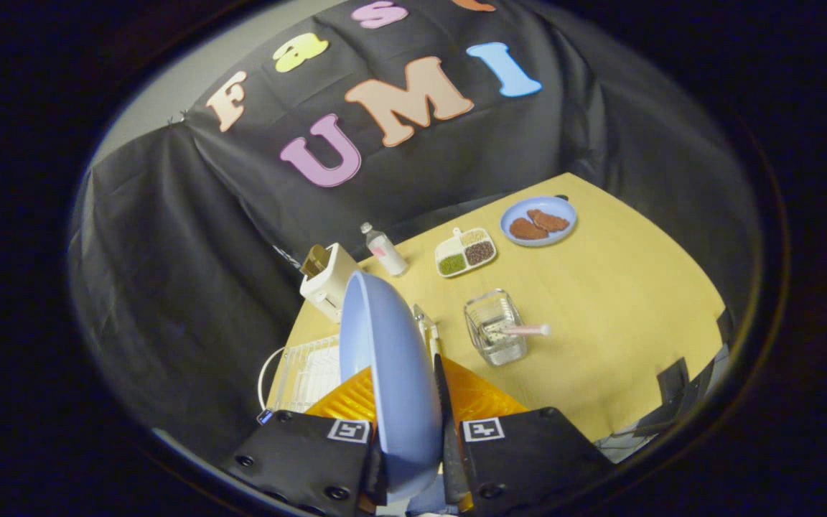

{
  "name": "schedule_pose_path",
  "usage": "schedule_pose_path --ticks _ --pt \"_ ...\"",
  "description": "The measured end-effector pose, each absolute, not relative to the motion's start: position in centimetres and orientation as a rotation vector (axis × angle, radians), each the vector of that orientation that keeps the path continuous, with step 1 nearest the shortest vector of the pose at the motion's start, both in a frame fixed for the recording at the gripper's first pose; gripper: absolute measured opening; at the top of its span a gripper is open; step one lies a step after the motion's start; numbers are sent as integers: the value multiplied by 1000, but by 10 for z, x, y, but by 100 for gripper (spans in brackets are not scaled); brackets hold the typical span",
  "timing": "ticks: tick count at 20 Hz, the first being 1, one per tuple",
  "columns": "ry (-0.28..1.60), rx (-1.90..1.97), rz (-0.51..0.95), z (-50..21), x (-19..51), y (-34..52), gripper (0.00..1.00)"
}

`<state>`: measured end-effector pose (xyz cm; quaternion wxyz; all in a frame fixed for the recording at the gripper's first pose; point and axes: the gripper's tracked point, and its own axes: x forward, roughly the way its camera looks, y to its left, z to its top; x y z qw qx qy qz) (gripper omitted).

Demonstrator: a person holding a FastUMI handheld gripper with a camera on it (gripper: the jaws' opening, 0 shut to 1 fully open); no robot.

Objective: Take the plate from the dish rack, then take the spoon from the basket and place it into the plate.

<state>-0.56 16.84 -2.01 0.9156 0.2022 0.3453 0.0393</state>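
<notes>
Above the bench's near left corner, over the rack (309, 373): plate (388, 366), on edge, clamped by its rim between the tool (413, 459) fingers; risk, slipping out if tilted; spoon (526, 330) waits in basket (496, 327) mid-bench.

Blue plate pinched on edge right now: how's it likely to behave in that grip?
The blue plate looks rigid, so it shouldn't flex. Its smooth, glossy surface and the narrow hold the fingers have on its rim suggest it may slip or pivot. Held upright above the white dish rack, it would probably tip flat if the grip loosens.
</notes>
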Motion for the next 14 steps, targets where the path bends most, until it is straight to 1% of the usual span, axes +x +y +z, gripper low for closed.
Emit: schedule_pose_path --ticks 2,6,10,14 --pt "709 494 105 -35 -30 146 33" --pt "715 553 67 -83 -60 93 33" --pt "724 627 48 -122 -66 61 33" --pt "709 662 4 -145 -68 28 33"
